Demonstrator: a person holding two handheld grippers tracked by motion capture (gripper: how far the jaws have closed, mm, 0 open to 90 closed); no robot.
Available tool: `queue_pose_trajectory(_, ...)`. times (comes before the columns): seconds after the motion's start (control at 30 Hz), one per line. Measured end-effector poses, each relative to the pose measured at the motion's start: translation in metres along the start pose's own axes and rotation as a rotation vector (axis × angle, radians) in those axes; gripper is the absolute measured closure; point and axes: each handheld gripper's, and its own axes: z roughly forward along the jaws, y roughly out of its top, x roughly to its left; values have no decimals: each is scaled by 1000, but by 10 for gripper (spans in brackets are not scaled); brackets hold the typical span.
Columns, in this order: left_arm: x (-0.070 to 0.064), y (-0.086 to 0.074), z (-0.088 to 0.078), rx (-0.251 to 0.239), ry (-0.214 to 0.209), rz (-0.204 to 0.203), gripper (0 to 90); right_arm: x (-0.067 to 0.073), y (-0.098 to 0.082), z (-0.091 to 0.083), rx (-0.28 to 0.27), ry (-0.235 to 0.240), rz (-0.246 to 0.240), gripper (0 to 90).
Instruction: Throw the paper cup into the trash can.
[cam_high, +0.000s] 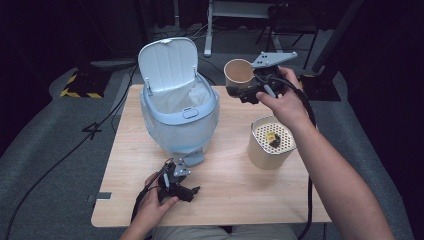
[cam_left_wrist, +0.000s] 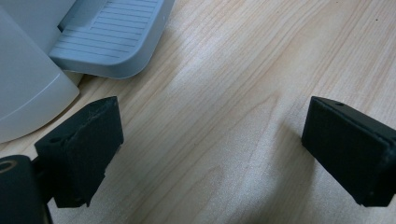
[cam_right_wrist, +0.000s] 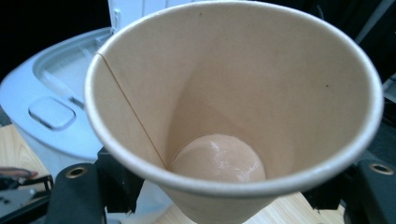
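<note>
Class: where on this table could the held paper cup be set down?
Bare wood lies in front of the perforated canister out to the table's near edge, and along the left edge beside the bin. It is crowded near the pedal, by the left gripper.

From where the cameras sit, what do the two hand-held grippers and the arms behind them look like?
Both are black. The right gripper carries a grey three-cornered plate on top and trails a black cable. The left gripper has blocky black pads and a black cable too. Forearms bare, no sleeves visible.

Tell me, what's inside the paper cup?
Nothing: the paper cup in the right hand-held gripper looks empty down to its shiny bottom. Its own wall hides part of the inside.
</note>
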Motion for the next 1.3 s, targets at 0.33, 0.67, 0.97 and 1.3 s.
queue_pose_trajectory(0.33, 0, 0, 0, 2, -4, -1, 56, 22, 19, 36, -42, 63, 27, 286)
queue_pose_trajectory(0.67, 1, 0, 0, 7, -8, -2, 56, 41, 29, 73, -23, 74, 60, 285)
queue_pose_trajectory(0.97, 1, 1, 0, 8, -10, 1, 49, 47, 31, 90, -30, 79, 114, 284)
queue_pose_trajectory(1.3, 1, 1, 1, 10, -10, 1, 48, 55, 35, 104, 22, 124, 93, 284)
